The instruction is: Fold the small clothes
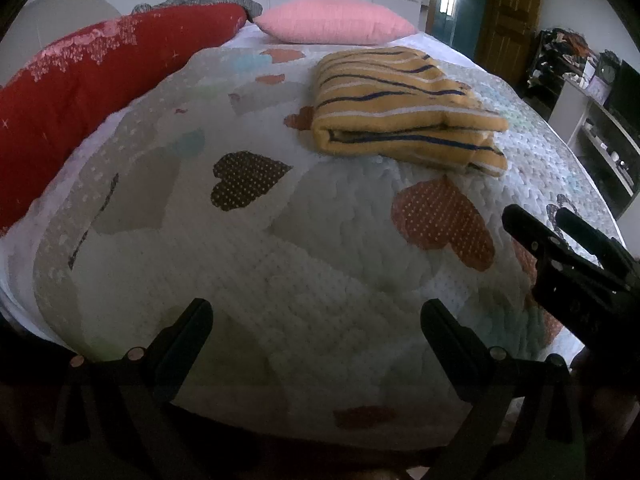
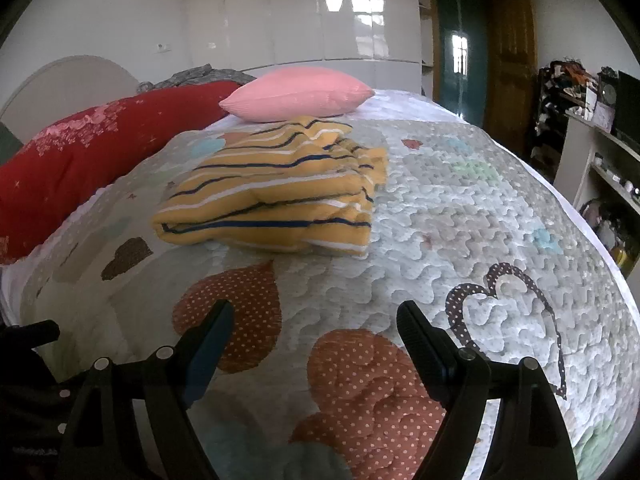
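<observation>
A yellow garment with navy and white stripes (image 1: 404,108) lies folded in a thick bundle on the quilted bedspread (image 1: 280,240). It also shows in the right wrist view (image 2: 276,192), ahead and left of centre. My left gripper (image 1: 316,316) is open and empty, low over the quilt, well short of the garment. My right gripper (image 2: 314,320) is open and empty, also short of the garment. The right gripper also shows at the right edge of the left wrist view (image 1: 560,240).
A pink pillow (image 2: 296,94) lies beyond the garment. A red blanket roll (image 1: 100,80) runs along the bed's left side. Shelves with clutter (image 2: 600,152) stand to the right. A wooden door (image 2: 512,60) is at the back.
</observation>
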Demonstrator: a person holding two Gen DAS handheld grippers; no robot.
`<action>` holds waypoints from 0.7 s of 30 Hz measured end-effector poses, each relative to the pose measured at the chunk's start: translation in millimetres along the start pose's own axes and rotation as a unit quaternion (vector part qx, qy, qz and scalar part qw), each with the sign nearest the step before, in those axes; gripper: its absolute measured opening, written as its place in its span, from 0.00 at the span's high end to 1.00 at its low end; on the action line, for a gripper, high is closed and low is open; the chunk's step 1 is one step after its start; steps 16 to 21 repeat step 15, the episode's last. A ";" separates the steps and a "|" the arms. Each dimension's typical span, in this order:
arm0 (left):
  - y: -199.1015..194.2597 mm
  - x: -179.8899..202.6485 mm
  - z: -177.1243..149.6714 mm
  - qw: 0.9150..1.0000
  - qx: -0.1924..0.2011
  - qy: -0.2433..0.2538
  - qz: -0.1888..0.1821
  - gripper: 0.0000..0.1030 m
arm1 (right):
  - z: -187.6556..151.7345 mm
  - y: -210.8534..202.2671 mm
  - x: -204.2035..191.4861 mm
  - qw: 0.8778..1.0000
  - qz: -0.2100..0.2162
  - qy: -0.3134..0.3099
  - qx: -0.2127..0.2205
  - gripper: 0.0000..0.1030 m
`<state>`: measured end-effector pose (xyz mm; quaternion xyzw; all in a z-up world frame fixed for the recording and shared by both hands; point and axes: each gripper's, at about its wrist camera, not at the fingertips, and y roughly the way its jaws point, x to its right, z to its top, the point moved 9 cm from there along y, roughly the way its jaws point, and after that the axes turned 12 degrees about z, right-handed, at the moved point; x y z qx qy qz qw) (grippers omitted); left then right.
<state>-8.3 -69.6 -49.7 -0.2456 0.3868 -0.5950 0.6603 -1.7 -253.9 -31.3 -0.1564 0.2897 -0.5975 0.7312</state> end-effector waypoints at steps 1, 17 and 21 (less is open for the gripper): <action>0.3 -0.2 -0.2 1.000 -0.001 -0.001 -0.001 0.00 | 0.0 0.0 -0.7 1.000 0.000 -0.002 0.000 0.15; 3.3 -0.6 -1.4 1.000 -0.001 -0.004 -0.010 0.00 | -1.0 2.4 -8.5 1.000 0.004 -0.016 -0.003 0.15; 3.3 -0.6 -1.4 1.000 -0.001 -0.004 -0.010 0.00 | -1.0 2.4 -8.5 1.000 0.004 -0.016 -0.003 0.15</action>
